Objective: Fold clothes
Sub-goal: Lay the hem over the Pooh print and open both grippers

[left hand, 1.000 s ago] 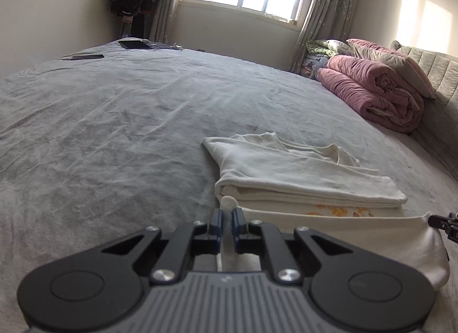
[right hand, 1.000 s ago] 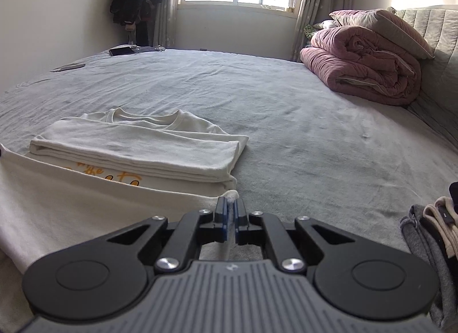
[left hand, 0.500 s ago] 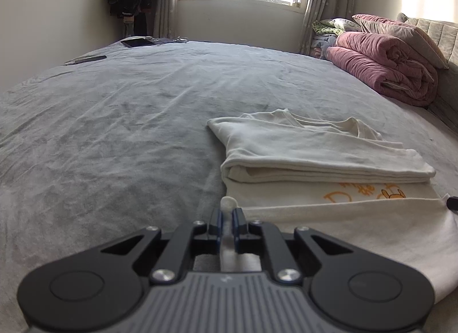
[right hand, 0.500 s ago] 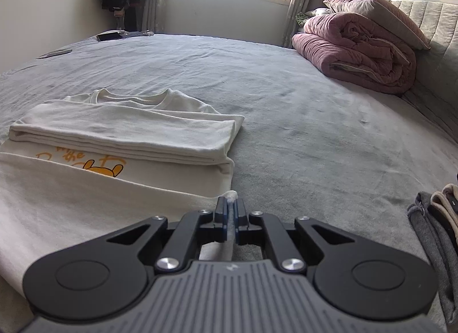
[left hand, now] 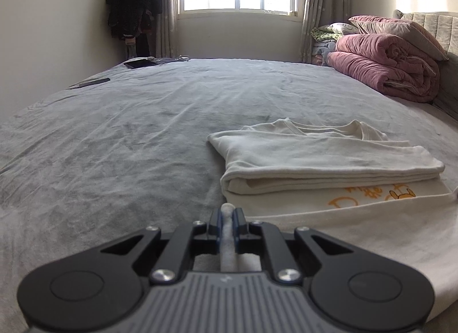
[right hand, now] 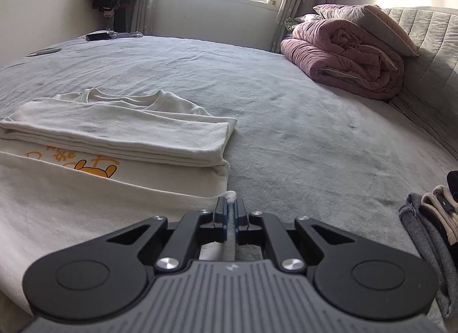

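Left wrist view – shirt (left hand: 329,158) print more exposed, left gripper (left hand: 228,212) still clamped

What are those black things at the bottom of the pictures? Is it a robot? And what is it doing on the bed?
It is not a whole robot. A person holds two pinching tools, one in each hand, and each tool carries a camera looking out along its two fingers. So one picture comes from the left gripper and the other from the right gripper.

They look over a big grey bed. On it lies a cream T-shirt with an orange cartoon on it, already partly folded. Each tool is shut tight on one corner of the shirt's near edge, ready to fold it over.

Farther off are a rolled-up pink quilt and, at the right, a small pile of other clothes.
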Demonstrator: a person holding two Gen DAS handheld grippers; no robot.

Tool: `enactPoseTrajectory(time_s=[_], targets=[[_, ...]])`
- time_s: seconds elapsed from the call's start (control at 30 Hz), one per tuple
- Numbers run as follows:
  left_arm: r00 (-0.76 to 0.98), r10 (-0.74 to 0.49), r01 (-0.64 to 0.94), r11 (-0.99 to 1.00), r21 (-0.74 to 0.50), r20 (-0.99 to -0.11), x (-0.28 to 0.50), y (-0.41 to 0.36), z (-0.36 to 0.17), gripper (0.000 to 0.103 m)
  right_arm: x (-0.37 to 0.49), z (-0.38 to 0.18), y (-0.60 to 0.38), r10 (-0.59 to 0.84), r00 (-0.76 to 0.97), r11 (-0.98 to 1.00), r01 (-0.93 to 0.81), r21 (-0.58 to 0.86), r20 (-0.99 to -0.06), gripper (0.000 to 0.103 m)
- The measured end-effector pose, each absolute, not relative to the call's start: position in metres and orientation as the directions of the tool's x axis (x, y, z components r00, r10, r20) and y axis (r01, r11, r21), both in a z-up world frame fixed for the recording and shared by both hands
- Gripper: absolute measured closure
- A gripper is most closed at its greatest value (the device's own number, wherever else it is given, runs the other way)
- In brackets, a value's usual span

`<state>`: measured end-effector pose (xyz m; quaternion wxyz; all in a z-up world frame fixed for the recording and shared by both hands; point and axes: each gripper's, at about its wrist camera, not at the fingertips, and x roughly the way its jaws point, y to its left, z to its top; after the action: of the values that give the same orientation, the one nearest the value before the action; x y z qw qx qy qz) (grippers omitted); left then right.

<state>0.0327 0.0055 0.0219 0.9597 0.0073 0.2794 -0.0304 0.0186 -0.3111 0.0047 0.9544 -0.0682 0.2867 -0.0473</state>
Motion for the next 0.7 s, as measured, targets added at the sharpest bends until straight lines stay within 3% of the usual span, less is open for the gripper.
enactPoseTrajectory(time_s=[0.27,0.37,0.7], targets=[[0.881,-0.062,0.051,0.998,-0.037,-0.470,0.027,0.009,0.032,0.095,0.019,0.004,-0.311,-0.134,0.832,0.987,0.060,-0.152,-0.539,0.098],[0.841,-0.034,0.057,0.998,0.025,-0.540,0.035,0.002,0.019,0.095,0.020,0.003,-0.311,-0.135,0.830,0.987,0.063,-0.150,-0.541,0.098],[0.853,-0.025,-0.010,0.998,-0.065,-0.521,0.035,0.020,0.026,0.086,0.017,0.004,-0.313,-0.136,0.833,0.989,0.087,-0.116,-0.536,0.097]])
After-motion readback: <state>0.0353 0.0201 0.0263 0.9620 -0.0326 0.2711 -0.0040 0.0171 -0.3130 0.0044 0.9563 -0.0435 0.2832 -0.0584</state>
